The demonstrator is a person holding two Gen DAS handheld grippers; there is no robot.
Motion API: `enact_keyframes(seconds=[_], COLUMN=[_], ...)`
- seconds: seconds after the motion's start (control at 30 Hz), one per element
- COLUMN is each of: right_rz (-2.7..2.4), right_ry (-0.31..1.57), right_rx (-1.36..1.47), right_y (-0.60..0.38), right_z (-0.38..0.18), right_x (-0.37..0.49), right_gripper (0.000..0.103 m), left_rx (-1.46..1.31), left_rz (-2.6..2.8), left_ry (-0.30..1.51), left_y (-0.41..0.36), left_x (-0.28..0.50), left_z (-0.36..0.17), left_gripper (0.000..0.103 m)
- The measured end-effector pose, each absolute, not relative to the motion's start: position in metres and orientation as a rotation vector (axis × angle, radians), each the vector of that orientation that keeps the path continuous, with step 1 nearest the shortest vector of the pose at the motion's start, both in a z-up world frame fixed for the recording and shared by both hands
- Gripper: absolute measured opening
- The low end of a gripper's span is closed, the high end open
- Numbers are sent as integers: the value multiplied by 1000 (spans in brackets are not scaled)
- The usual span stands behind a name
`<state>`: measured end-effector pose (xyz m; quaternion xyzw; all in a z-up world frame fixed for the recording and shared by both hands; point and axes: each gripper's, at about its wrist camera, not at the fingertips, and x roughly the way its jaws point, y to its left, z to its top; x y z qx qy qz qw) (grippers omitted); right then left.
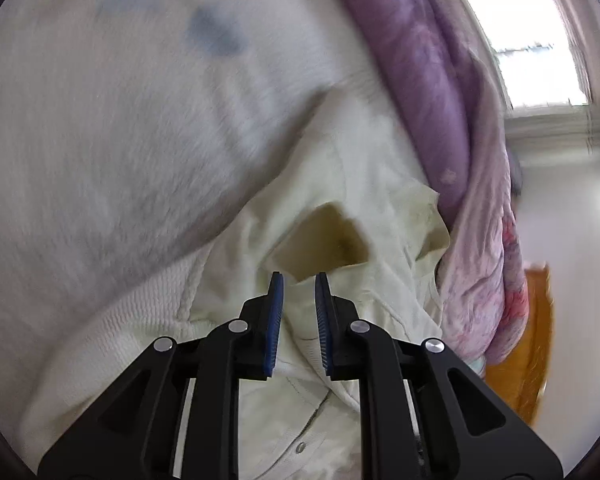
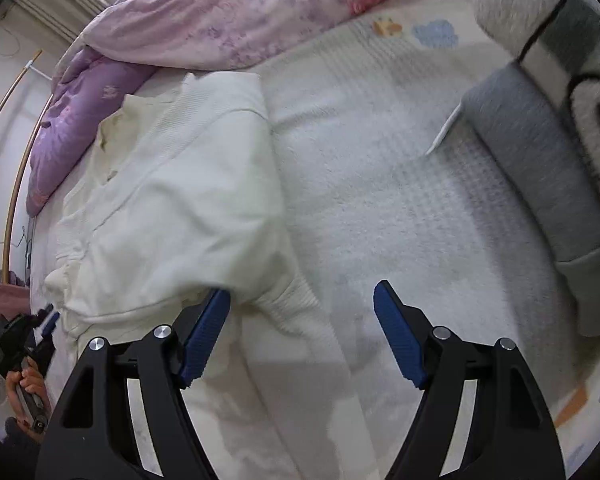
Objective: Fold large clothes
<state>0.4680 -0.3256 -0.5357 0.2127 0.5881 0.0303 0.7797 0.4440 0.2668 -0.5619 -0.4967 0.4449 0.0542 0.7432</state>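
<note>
A cream-white buttoned garment lies on the bed, partly folded over itself, with a ribbed cuff at its near edge. My right gripper hangs open just above that cuff, and nothing touches its pads. In the left wrist view the garment shows its collar opening, with my left gripper close over the cloth just below it. Its jaws stand a narrow gap apart and no fold looks pinched between them. The left gripper also shows at the garment's far left edge, held by a hand.
A white fleecy blanket covers the bed. A purple and pink quilt is bunched along the far side. A grey cushion and a patterned plush blanket lie at the right. A window and orange wood show beyond the bed.
</note>
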Motion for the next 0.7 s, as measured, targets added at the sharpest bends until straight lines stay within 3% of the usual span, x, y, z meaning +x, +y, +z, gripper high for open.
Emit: enact_keyframes(seconds=[0.1, 0.17, 0.2, 0.27, 0.37, 0.43, 0.57, 0.67, 0.7], right_rz=[87, 114, 117, 127, 97, 75, 65, 67, 52], right_ry=[1221, 1199, 1206, 1212, 1291, 1398, 1397, 1352, 1284], right_rx=[507, 519, 516, 521, 519, 536, 536, 552, 548], right_y=[-324, -318, -312, -304, -292, -286, -285, -286, -291], right_z=[-519, -516, -519, -530, -561, -596, -604, -580, -566], right_x=[465, 473, 483, 500, 521, 523, 522, 528, 532], right_gripper=[69, 47, 26, 15, 13, 12, 10, 19, 30], left_rx=[-1010, -984, -960, -855, -766, -817, -837, -797, -755], left_rz=[17, -58, -76, -41, 60, 112, 103, 93, 94], left_ry=[966, 997, 1049, 1159, 1285, 1312, 1302, 1316, 1313], left_y=[254, 239, 228, 213, 209, 225, 233, 231, 231], left_x=[463, 483, 497, 516, 531, 528, 524, 527, 527], left_z=[-536, -532, -537, -553, -586, -608, -606, -598, -594], left_gripper=[16, 16, 16, 16, 16, 3, 3, 3, 3])
